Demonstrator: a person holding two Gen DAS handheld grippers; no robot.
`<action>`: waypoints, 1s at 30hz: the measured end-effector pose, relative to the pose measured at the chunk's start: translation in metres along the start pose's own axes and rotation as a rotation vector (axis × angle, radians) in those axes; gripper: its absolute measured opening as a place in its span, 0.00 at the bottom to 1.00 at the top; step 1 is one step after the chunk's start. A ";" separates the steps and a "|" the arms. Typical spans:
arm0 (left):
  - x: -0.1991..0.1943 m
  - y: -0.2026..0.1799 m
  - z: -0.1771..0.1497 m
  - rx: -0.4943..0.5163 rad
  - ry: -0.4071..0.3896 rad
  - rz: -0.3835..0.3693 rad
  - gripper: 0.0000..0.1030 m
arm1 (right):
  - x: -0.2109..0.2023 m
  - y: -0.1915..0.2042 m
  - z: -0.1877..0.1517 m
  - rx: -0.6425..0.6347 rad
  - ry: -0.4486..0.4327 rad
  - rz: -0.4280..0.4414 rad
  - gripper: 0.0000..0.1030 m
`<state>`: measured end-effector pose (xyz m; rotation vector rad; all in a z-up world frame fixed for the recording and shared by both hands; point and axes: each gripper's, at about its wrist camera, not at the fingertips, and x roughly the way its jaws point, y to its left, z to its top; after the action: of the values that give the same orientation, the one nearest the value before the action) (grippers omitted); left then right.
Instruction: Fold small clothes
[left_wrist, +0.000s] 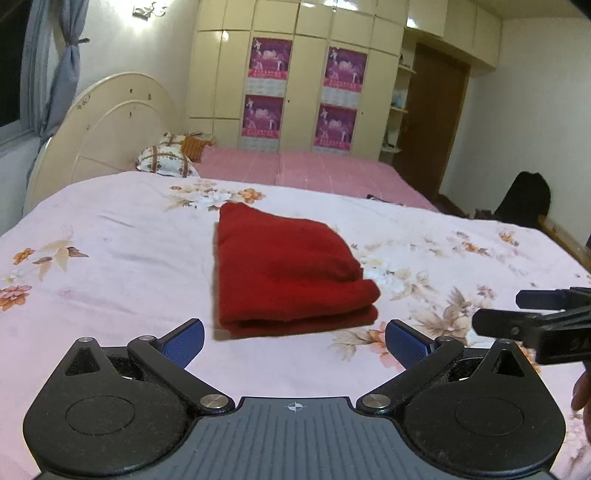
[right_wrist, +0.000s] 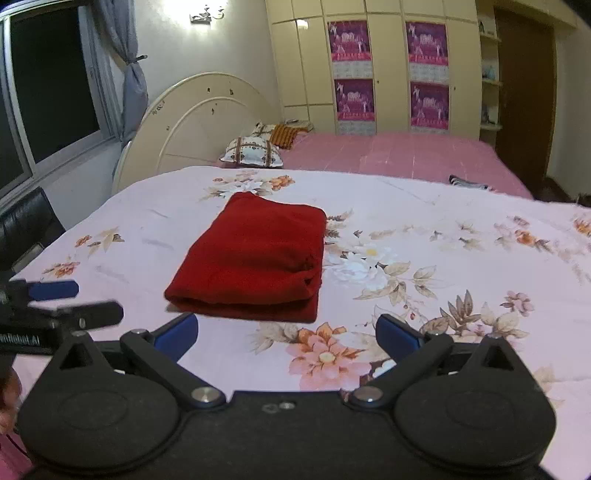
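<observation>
A red garment (left_wrist: 288, 269) (right_wrist: 255, 258) lies folded into a thick rectangle in the middle of the floral pink bedsheet (left_wrist: 110, 240) (right_wrist: 443, 258). In the left wrist view, my left gripper (left_wrist: 294, 328) is open, its blue pads spread wide just short of the garment's near edge, with nothing between them. In the right wrist view, my right gripper (right_wrist: 286, 320) is open too and hovers in front of the garment's near right corner, holding nothing. Each gripper also shows in the other's view: the right gripper (left_wrist: 498, 312) at the right edge, the left gripper (right_wrist: 92, 301) at the left edge.
Patterned pillows (left_wrist: 166, 160) (right_wrist: 253, 153) and a cream round headboard (left_wrist: 110, 125) lie at the far left. A second pink bed (left_wrist: 314, 171) and a wardrobe with posters (right_wrist: 388, 74) stand behind. A black chair (right_wrist: 26, 218) is at the left, a dark bag (left_wrist: 524, 199) at the right.
</observation>
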<state>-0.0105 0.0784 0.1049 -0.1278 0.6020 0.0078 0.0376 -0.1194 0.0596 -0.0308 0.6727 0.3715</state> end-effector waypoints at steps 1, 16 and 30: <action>-0.005 0.000 -0.001 0.002 -0.008 -0.001 1.00 | -0.003 0.004 -0.002 -0.001 -0.006 -0.013 0.99; -0.049 0.004 -0.019 0.005 -0.043 -0.007 1.00 | -0.041 0.035 -0.020 -0.004 -0.099 -0.067 0.99; -0.054 0.001 -0.020 0.026 -0.058 -0.024 1.00 | -0.043 0.039 -0.023 0.006 -0.119 -0.108 0.99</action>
<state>-0.0661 0.0789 0.1191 -0.1092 0.5422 -0.0198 -0.0209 -0.1008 0.0711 -0.0385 0.5525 0.2653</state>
